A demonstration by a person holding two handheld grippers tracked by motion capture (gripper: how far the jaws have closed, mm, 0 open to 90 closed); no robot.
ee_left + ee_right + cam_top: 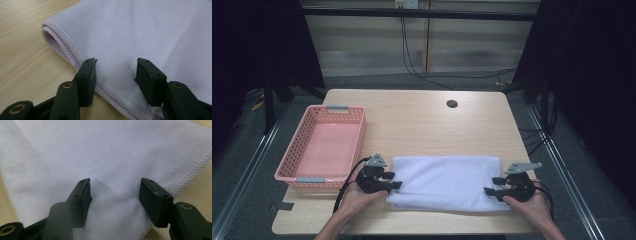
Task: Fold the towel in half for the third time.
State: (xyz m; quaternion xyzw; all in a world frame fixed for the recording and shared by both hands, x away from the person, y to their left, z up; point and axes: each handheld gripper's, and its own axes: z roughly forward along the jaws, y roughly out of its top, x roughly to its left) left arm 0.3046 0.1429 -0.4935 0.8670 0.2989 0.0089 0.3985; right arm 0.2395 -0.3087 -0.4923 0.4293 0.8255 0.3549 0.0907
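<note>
A: Holding a gripper at each near corner of the towel [446, 181], you are working low over the table [422, 120]. Where is the towel lying?

B: It is lying folded, flat on the table, close to your edge. The basket [292, 167] is sitting just left of the towel, apart from it. The hole [452, 104] is sitting well beyond the towel, toward the far edge.

A: What is your left gripper [393, 181] doing?

B: You are keeping it at the towel's near left corner. In the left gripper view its jaws are standing partly open, about halfway, with the left gripper [116, 68] low over the cloth. The towel [140, 32] is lying between and under the pads, but the pads are not pressing on it. The stitched hem [67, 47] is running just past the left-hand jaw, with bare table [25, 50] beyond it.

A: And your right gripper [492, 186]?

B: You are holding it at the towel's near right corner. In the right gripper view the right gripper [115, 191] is also standing partly open, with a clear gap between its pads. The towel [100, 152] is lying beneath that gap, slightly puckered, and neither pad is gripping it.

A: So is either gripper holding anything?

B: No, both are standing open over the towel, gripping nothing.
</note>
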